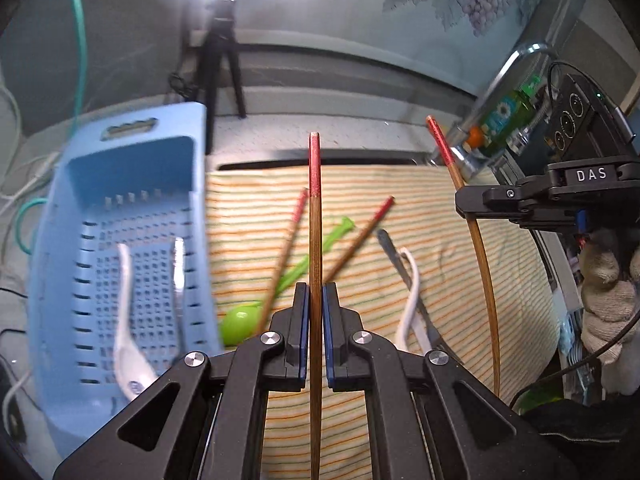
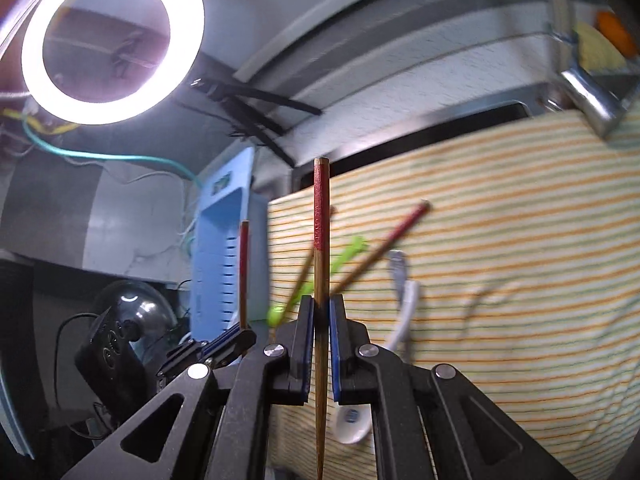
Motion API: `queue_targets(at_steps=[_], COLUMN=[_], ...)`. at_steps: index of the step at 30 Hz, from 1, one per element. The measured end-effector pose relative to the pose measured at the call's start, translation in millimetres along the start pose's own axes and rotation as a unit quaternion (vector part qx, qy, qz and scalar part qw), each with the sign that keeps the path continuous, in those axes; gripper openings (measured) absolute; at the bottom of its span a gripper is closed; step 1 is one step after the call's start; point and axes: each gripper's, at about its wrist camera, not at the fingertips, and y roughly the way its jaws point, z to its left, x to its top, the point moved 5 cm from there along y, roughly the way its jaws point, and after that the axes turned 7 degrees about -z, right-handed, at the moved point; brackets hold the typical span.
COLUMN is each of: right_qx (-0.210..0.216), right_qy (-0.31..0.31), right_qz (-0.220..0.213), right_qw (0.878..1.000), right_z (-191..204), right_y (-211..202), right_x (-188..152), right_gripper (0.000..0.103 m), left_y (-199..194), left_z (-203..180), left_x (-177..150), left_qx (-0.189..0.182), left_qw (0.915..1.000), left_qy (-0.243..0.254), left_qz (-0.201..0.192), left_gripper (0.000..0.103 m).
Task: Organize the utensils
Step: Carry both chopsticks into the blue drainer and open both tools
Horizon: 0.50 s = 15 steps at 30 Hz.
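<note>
Left gripper (image 1: 315, 300) and right gripper (image 2: 320, 312) each clamp one chopstick; lower both lengthwise into blue basket (image 1: 132, 216), release gently.

Striped cloth (image 1: 460, 264): chopsticks (image 1: 356, 240), spoons (image 1: 408, 300); basket (image 1: 132, 216) beside.

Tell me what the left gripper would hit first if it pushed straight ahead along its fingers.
Probably the striped cloth, around the two loose chopsticks and the green spoon lying dead ahead. The left gripper is shut on a chopstick whose red end leads, so that end would likely touch first. Depth is unclear.
</note>
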Motion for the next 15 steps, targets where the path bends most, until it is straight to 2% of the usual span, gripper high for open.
queue_targets(at_steps=[9,15], right_qx=[0.035,0.032], right_qy=[-0.053,-0.082], right_qz=[0.030,0.050], right_qw=[0.998,0.995], right_z=[87.4,127.3], right_y=[55.0,101.6], right_x=[-1.0,-9.2], right_gripper=[0.007,0.007], left_y=[-15.0,-12.4], left_z=[60.6,96.6], left_x=[7.6,14.8], left_qx=[0.045,0.063], left_qw=[0.9978,0.9953], left_qy=[-0.044,-0.069], left_qz=[-0.021,-0.025], left_gripper=[0.005,0.005])
